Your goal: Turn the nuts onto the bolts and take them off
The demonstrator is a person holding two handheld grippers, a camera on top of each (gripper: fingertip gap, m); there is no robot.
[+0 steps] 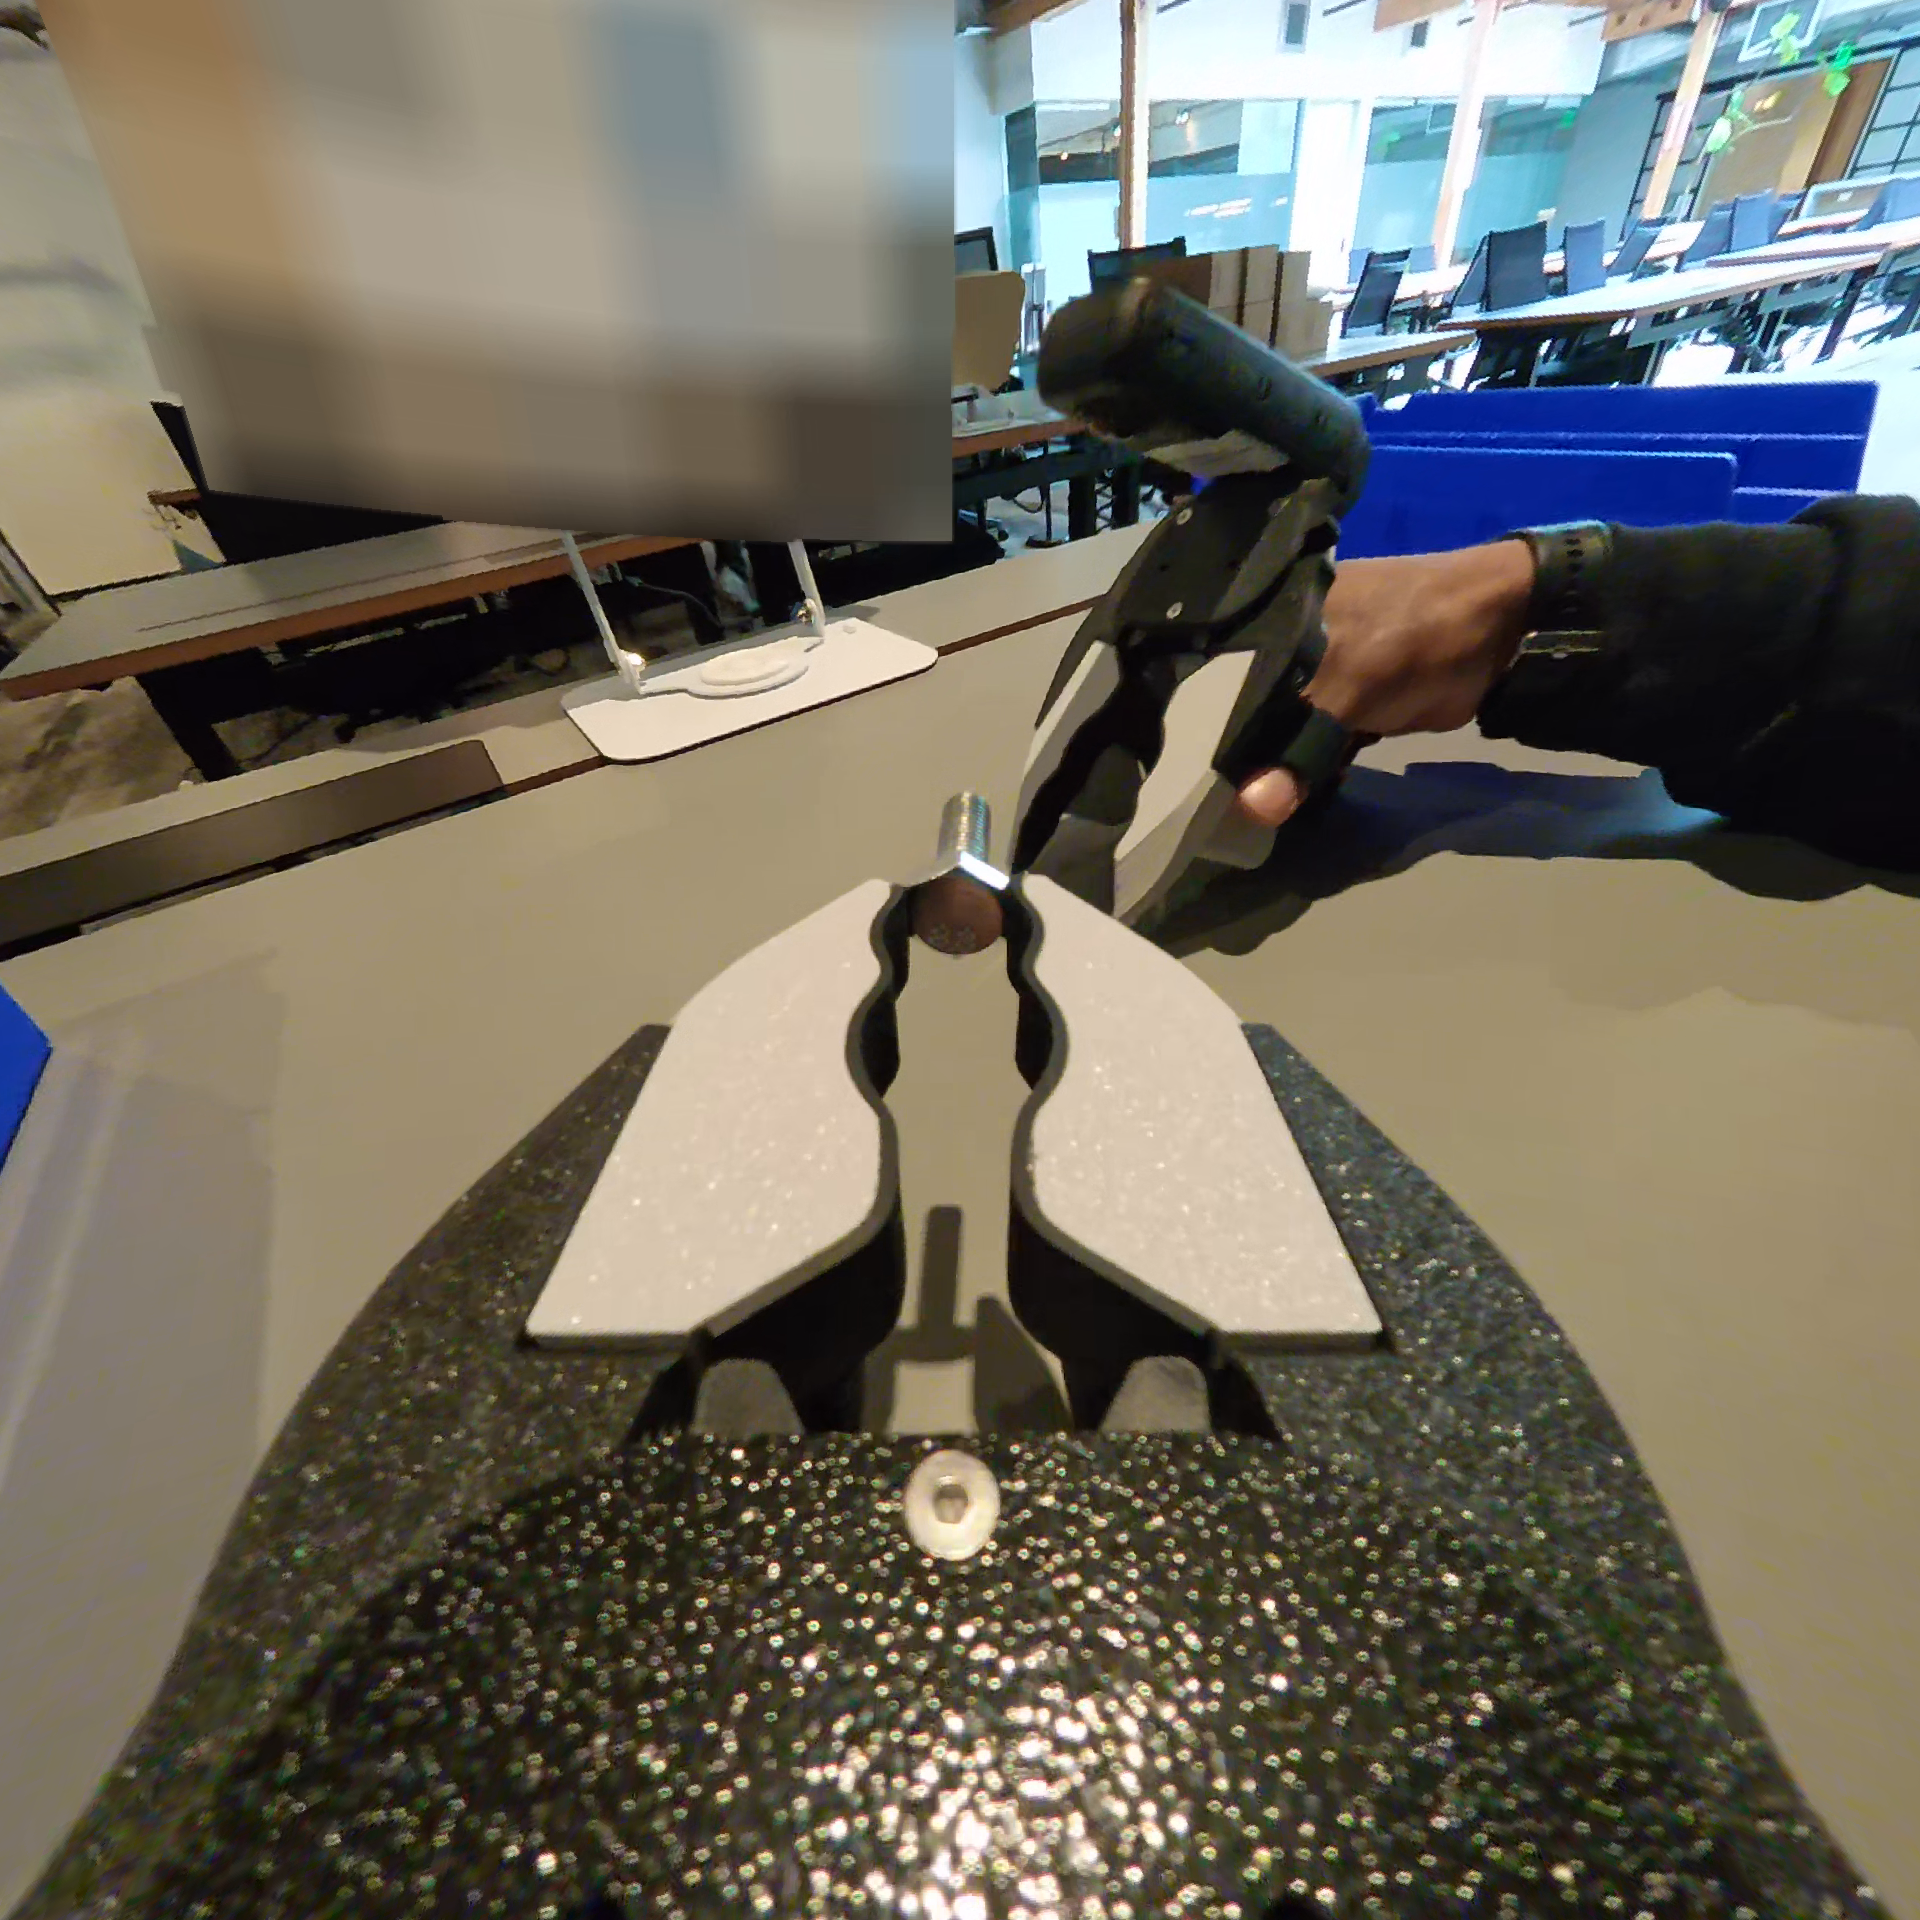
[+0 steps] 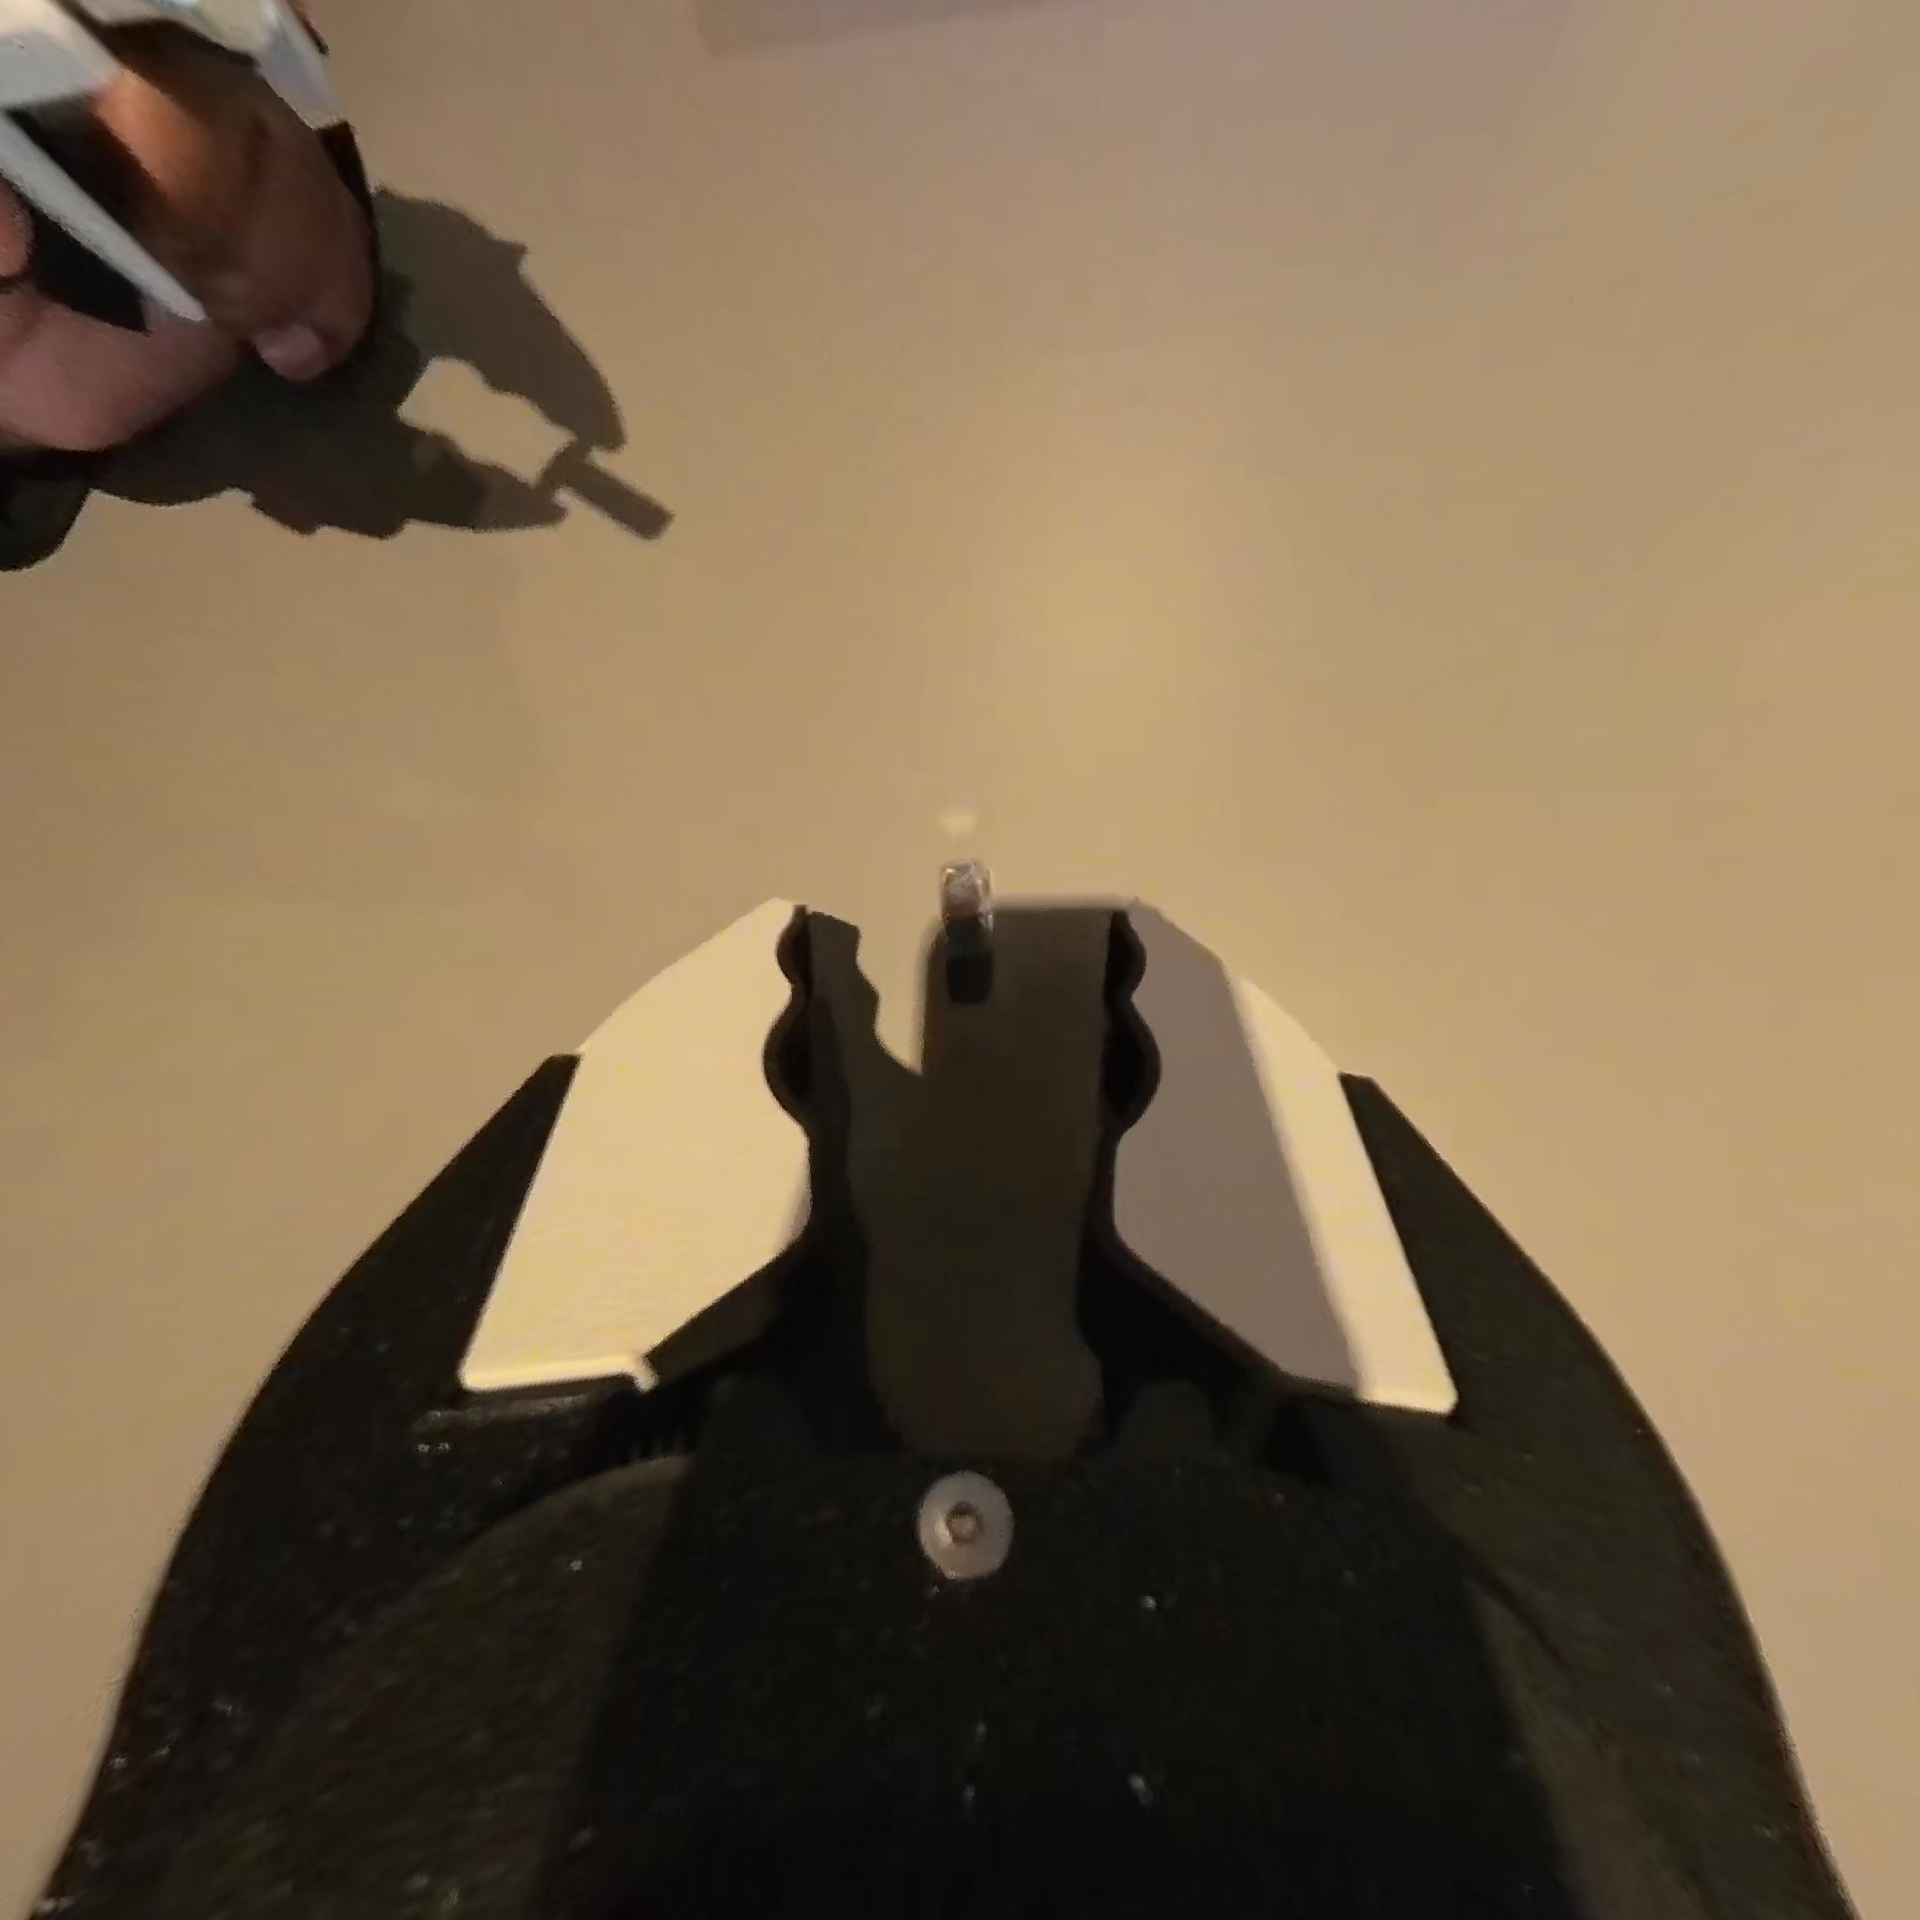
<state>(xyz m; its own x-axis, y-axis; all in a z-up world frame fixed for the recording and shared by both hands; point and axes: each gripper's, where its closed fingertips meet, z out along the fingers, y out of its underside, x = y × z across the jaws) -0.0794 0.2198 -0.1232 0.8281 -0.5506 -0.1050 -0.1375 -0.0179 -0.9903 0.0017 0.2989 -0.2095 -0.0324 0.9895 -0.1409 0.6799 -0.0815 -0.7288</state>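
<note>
Left hand-held gripper (image 1: 951,914) is clenched on the bolt (image 1: 961,868) head, threads up. Right hand-held gripper (image 2: 961,925) hangs released over the nut (image 2: 964,891) on the tabletop (image 2: 1351,520). Advise centring before closing.

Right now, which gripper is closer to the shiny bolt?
Left. The left gripper is shut on the bolt, pinching its head between the tips. The right gripper is open, pointing down at the table just beside the bolt.
</note>
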